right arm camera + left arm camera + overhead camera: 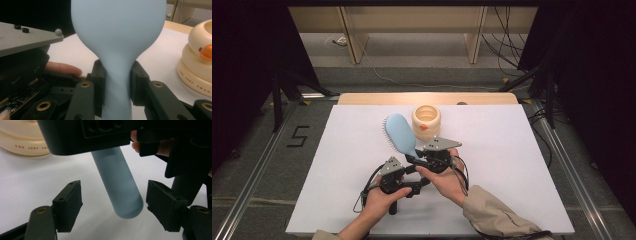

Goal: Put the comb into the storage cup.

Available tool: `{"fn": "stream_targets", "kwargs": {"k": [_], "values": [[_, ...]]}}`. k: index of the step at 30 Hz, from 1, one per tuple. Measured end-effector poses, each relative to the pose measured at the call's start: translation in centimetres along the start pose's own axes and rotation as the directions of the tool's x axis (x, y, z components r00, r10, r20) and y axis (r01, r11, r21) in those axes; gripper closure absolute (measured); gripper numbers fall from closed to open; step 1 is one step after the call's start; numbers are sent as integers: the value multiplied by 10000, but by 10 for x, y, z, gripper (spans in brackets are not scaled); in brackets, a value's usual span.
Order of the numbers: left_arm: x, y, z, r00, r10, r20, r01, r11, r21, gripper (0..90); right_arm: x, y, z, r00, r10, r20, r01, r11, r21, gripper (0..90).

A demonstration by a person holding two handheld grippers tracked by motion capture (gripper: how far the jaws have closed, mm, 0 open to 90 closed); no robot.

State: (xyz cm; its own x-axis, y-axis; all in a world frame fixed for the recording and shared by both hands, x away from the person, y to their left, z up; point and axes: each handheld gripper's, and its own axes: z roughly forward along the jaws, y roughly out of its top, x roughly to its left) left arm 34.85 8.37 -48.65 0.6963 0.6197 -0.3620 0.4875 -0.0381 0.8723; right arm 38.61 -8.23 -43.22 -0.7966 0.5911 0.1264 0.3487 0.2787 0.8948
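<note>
Right gripper, just beside the hairbrush head: jaws clamped on the brush's neck, palm cupped beneath. Left gripper at the brush's handle end: jaws apart either side, not touching. Both forearms low, converging.

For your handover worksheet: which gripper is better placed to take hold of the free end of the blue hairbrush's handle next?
Probably the left gripper: its open jaws flank the hairbrush handle end without touching. The right gripper is already clamped on the neck.
</note>
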Motion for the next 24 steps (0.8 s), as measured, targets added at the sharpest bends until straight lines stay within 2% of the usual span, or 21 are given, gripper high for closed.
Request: {"fn": "stream_targets", "kwargs": {"k": [14,24], "values": [[-1,0,2,10000,47,-52,-48,9999,-155,394,0,0,0,9999,-64,93,65,9999,-101,701],[-1,-1,3,9999,-96,-32,95,9995,-289,468,1,-2,1,9998,-136,121,138,9998,-127,700]]}}
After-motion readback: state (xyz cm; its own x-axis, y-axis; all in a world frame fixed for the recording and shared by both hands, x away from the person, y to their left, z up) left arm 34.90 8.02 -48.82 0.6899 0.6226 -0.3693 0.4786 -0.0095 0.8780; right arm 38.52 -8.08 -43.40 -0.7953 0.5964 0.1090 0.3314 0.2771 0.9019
